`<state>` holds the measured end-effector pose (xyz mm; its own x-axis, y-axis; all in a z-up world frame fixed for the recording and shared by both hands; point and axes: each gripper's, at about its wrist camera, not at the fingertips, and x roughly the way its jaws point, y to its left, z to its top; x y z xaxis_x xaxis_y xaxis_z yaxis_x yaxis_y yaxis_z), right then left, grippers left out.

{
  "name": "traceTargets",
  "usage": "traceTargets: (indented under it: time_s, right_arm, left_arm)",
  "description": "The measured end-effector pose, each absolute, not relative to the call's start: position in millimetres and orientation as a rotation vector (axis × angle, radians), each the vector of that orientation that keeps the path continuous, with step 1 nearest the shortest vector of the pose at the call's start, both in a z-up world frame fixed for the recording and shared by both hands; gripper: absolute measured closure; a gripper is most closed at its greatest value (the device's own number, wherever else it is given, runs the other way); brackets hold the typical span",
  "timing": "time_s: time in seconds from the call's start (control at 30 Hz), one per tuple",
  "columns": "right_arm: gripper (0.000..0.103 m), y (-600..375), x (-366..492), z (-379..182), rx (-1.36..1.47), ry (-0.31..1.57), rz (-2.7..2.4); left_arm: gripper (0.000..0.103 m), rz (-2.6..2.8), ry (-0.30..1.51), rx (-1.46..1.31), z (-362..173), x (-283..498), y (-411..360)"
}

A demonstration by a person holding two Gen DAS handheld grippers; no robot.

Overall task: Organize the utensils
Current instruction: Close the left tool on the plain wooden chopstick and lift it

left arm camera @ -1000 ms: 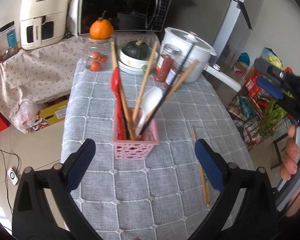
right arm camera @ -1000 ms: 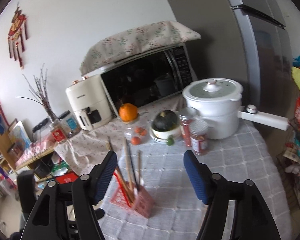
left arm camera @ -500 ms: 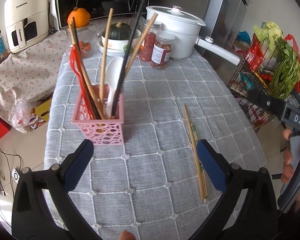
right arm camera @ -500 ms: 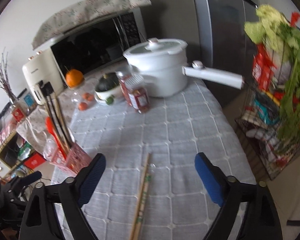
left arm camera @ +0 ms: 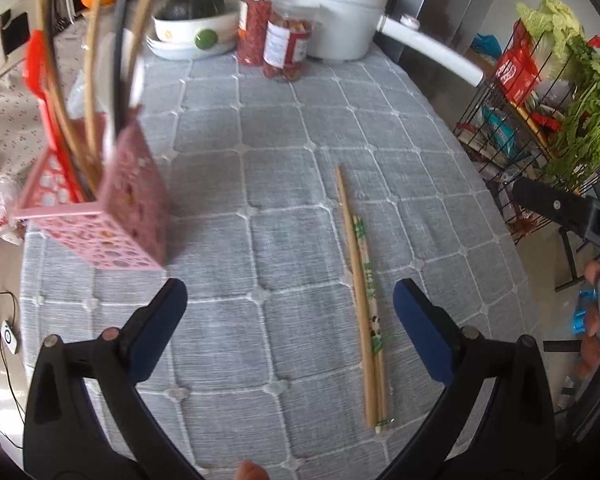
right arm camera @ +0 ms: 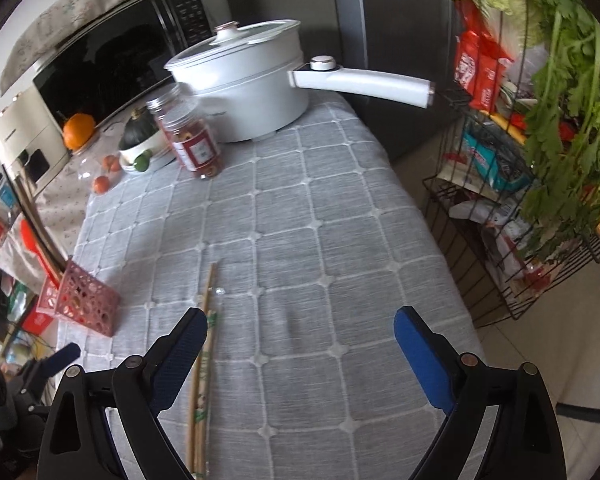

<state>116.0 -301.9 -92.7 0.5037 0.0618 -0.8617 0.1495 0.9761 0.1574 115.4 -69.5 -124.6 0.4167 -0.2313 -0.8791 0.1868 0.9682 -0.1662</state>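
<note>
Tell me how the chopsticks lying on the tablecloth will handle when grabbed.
The chopsticks look thin, straight and stiff, probably light. Lying flat and touching on the soft tablecloth, they may be awkward to pinch and could roll or split apart. The left gripper is open above them.

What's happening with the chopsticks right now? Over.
Left tool open, empty. Right tool open, empty. Chopsticks flat on cloth, pink basket beside. Nothing blocking.

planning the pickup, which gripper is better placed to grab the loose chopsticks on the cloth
Probably left. The left gripper is open with the chopsticks lying lengthwise between its fingers, toward the right one. In the right wrist view the right gripper is open too, but the chopsticks run under its left finger, off-centre.
</note>
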Motion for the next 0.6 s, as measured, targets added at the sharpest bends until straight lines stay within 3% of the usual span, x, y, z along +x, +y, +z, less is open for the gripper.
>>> traceTargets:
  time_s: [0.33,0.43,0.5,0.6]
  right_arm:
    - [0.005,-330.2,127.1,-131.4,0.307,1.148,-0.102]
    - [0.005,-332.8,128.6,-140.1,0.328,1.175,-0.098]
    - [0.005,-334.5,129.3,-143.9,0.338,1.188,-0.098]
    - [0.005,-337.1,130.3,-147.9,0.352,1.199,-0.102]
  left_arm:
    - [0.002,-0.255,1.219,0.027,-143.6,160.7,-111.5]
    - [0.023,-0.271,1.251,-0.027,-153.9,178.2,-111.3]
    - [0.046,-0.281,1.276,-0.065,-161.8,188.2,-112.3]
    - [0.061,-0.286,1.297,-0.084,-172.0,199.5,-118.6]
